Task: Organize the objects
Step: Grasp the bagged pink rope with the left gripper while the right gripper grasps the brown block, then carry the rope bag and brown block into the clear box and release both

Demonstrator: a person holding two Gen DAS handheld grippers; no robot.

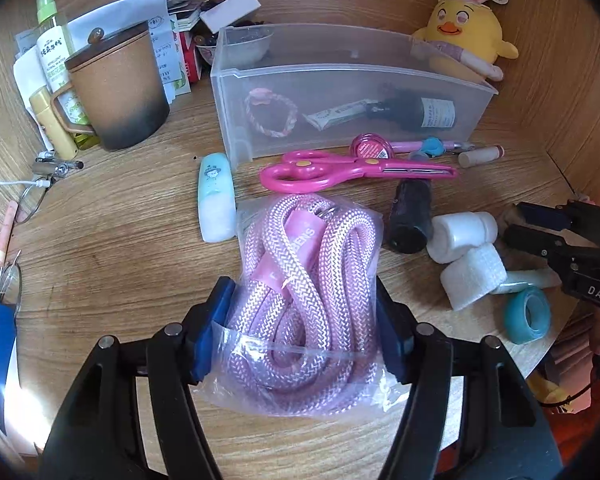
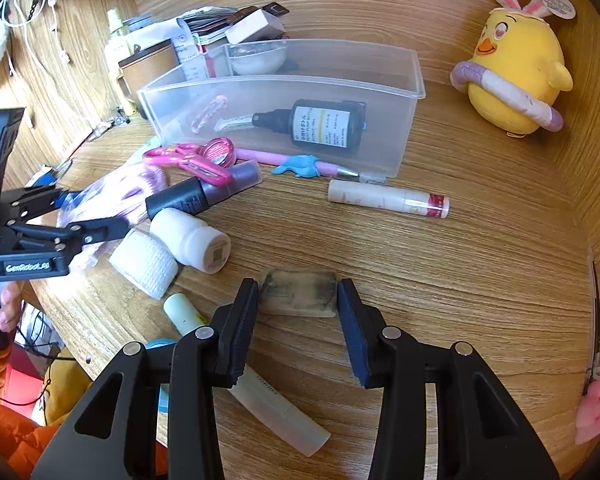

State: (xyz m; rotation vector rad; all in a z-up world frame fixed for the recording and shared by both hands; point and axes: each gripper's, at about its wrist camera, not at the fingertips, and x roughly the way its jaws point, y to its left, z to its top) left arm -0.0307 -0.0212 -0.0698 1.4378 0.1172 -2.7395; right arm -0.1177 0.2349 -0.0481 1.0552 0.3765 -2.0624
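A clear bag of coiled pink rope (image 1: 300, 280) lies on the wooden desk, and my left gripper (image 1: 302, 300) is shut on it, a blue pad against each side of the bag. In the right wrist view a smudged grey eraser (image 2: 296, 300) sits between the pads of my right gripper (image 2: 298, 286), which touch both of its ends. The translucent storage bin (image 1: 340, 76) stands behind, holding a braided bracelet (image 1: 270, 114), a small tube and a dark bottle (image 2: 324, 124).
Pink scissors (image 1: 340, 170), a pink pen (image 2: 284, 158), a dark bottle (image 1: 410, 216), a white bottle (image 2: 194, 240), a gauze roll (image 2: 144, 262), a blue tape ring (image 1: 528, 314) and a lip balm (image 2: 388, 200) lie loose. A brown mug (image 1: 116, 88) stands left; a yellow plush chick (image 2: 516, 80) stands right.
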